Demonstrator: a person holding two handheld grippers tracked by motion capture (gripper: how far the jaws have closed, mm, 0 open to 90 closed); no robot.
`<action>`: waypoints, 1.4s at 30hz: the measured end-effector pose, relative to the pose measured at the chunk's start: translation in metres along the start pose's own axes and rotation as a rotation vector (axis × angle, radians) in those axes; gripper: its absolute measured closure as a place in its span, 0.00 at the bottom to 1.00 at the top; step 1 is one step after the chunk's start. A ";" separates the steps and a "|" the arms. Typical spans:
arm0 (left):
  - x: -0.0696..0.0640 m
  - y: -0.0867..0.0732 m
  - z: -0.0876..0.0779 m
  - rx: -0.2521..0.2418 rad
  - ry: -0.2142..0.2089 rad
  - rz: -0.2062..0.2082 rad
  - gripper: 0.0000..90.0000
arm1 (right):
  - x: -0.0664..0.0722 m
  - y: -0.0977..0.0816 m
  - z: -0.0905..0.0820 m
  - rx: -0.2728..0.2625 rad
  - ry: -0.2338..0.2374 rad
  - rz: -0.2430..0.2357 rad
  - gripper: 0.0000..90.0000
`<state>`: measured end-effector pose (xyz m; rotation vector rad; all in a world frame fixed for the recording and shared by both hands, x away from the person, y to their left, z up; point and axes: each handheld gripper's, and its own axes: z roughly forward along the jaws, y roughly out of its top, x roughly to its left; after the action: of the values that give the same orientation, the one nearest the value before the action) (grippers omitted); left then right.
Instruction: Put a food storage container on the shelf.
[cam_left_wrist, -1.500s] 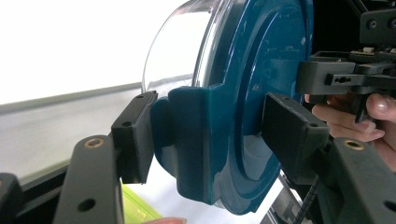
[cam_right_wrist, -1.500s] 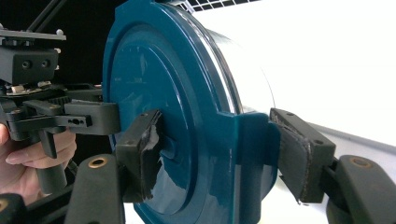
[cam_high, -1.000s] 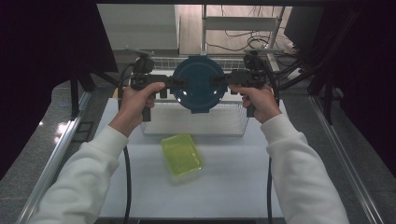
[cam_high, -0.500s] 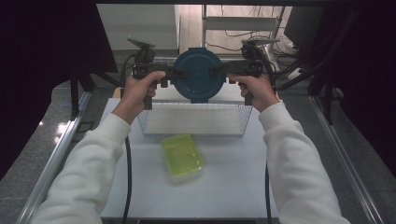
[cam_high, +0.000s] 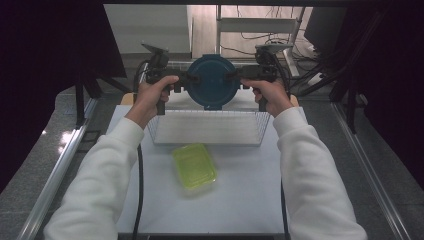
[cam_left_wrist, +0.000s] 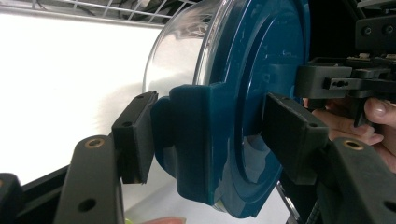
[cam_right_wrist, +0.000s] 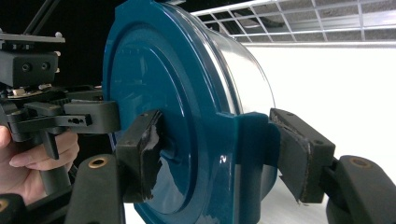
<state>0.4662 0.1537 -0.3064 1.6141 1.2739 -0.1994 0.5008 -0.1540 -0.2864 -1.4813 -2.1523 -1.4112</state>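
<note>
A round clear container with a dark blue lid hangs on its side above the far part of a wire basket, lid toward the person. My left gripper clamps the lid's left latch tab, and my right gripper clamps the right one. In the left gripper view the pads press on the blue tab and lid with the left gripper shut on it. In the right gripper view the right gripper grips the lid the same way.
A lime-green lidded box lies on the white table in front of the basket. Metal rails run along both table sides, and cables and a frame stand behind the basket. Dark curtains hang at left and right.
Both hands have carried the container a little farther from the person, toward the basket's far side. The grips have stayed the same.
</note>
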 end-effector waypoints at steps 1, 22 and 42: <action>0.001 0.001 0.000 0.000 0.000 0.000 0.43 | -0.001 0.001 0.001 -0.003 0.000 0.006 0.40; 0.029 0.015 0.019 -0.010 -0.050 -0.151 0.40 | -0.026 0.015 0.020 -0.010 -0.001 0.211 0.40; 0.025 0.010 0.022 -0.075 0.024 -0.098 0.29 | -0.033 0.006 0.022 -0.088 -0.021 0.201 0.14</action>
<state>0.4943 0.1534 -0.3267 1.4959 1.3642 -0.1907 0.5295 -0.1577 -0.3137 -1.6971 -1.9117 -1.4407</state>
